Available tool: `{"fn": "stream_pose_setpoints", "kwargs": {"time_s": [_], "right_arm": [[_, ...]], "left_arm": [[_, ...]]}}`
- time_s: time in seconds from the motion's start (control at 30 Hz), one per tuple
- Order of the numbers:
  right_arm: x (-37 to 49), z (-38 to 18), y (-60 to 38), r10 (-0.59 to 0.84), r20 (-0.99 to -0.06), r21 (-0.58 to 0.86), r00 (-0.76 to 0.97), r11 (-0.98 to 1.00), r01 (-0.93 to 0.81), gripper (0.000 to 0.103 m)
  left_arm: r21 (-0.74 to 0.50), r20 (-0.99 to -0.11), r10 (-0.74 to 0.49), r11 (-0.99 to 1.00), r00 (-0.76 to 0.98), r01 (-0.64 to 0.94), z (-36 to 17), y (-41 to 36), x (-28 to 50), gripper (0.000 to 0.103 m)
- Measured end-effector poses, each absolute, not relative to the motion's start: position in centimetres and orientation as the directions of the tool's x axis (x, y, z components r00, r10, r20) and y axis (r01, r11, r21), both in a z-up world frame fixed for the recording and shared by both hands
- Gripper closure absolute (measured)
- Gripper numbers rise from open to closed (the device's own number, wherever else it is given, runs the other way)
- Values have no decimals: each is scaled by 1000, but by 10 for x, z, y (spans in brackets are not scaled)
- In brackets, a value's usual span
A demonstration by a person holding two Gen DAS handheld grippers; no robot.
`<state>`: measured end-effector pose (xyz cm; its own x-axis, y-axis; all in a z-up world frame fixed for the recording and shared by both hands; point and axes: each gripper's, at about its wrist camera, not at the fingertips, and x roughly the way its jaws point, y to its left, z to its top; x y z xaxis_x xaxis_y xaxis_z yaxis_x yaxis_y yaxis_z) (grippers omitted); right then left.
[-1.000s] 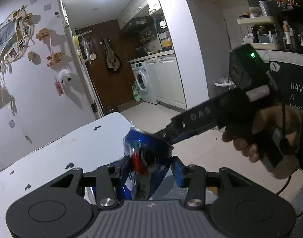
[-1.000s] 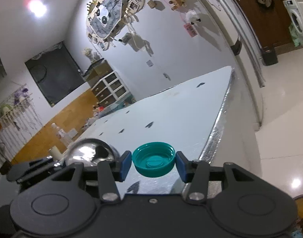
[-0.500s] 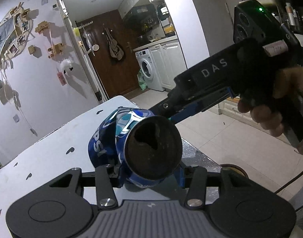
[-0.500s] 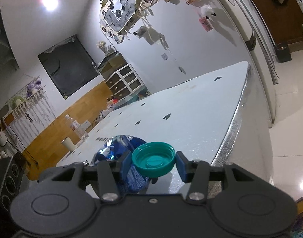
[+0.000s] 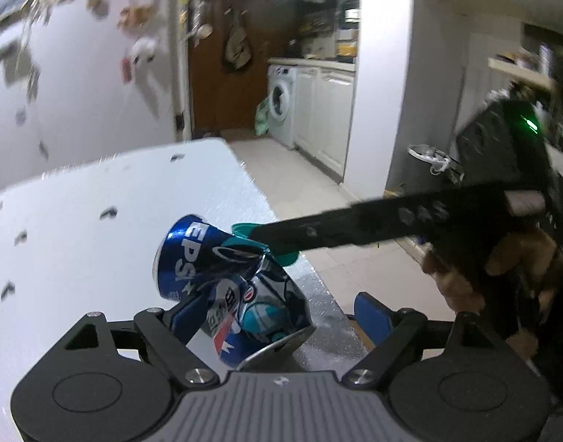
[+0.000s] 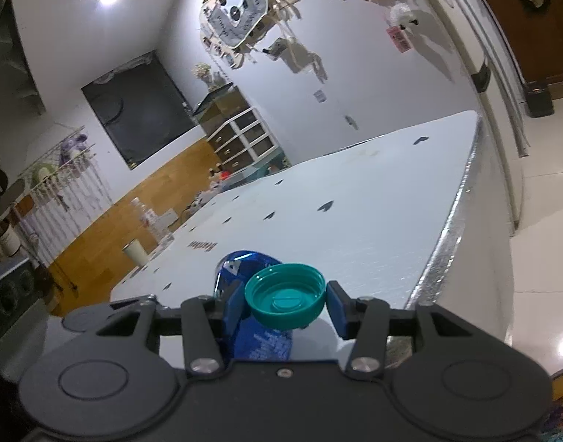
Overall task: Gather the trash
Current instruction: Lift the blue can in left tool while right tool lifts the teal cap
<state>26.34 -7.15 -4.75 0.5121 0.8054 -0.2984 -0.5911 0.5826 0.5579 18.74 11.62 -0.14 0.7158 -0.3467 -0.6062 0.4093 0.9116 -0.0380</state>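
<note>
Left gripper: its jaws are standing wide apart now, where half a second ago they were clamping the can; the right pad is clear of the metal, and the left one is hidden behind it.
Crushed Pepsi can: it is lying tilted against the left finger at about 11 o'clock from the gripper body, its mouth end pointing away over the white table; I cannot tell whether it is resting on the table or falling.
Right gripper: it is pinching the teal bottle cap, open side up, just as it was a second ago.
Cap seen from the left: the cap is sitting at 1 o'clock from the can, almost touching it.
Meaning for the task: the can looks to be getting released near the table edge, probably toward a bin below, which is not visible; the cap is likely going next.
</note>
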Motion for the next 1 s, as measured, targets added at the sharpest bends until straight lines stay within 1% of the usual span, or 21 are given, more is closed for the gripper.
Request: {"fn": "stream_pose_setpoints", "kwargs": {"time_s": [0.13, 0.27, 0.37, 0.53, 0.7, 0.8, 0.97, 1.0], "right_arm": [[258, -45, -66, 828, -295, 571, 476, 553, -607, 54], [253, -41, -63, 849, -285, 585, 445, 522, -621, 54], [248, -38, -63, 849, -278, 577, 449, 521, -629, 54], [251, -35, -75, 834, -256, 588, 489, 536, -606, 54], [261, -38, -89, 808, -245, 616, 536, 556, -558, 54], [265, -41, -92, 794, -257, 615, 551, 575, -540, 54], [264, -47, -81, 786, -296, 574, 543, 601, -556, 54], [263, -47, -77, 786, -304, 564, 539, 604, -564, 54]], "left_arm": [[-114, -634, -347, 926, 691, 361, 2, 122, 197, 16], [-142, -648, -333, 937, 685, 320, 2, 123, 201, 17], [-199, -644, -338, 940, 687, 275, 0, 129, 204, 21], [-341, -624, -378, 919, 684, 197, -4, 148, 208, 22], [-476, -577, -402, 873, 711, 107, -8, 169, 211, 22], [-535, -557, -399, 843, 728, 52, -14, 181, 210, 22], [-620, -531, -387, 784, 754, -34, -24, 191, 215, 23], [-634, -523, -388, 772, 759, -43, -27, 194, 215, 25]]}}
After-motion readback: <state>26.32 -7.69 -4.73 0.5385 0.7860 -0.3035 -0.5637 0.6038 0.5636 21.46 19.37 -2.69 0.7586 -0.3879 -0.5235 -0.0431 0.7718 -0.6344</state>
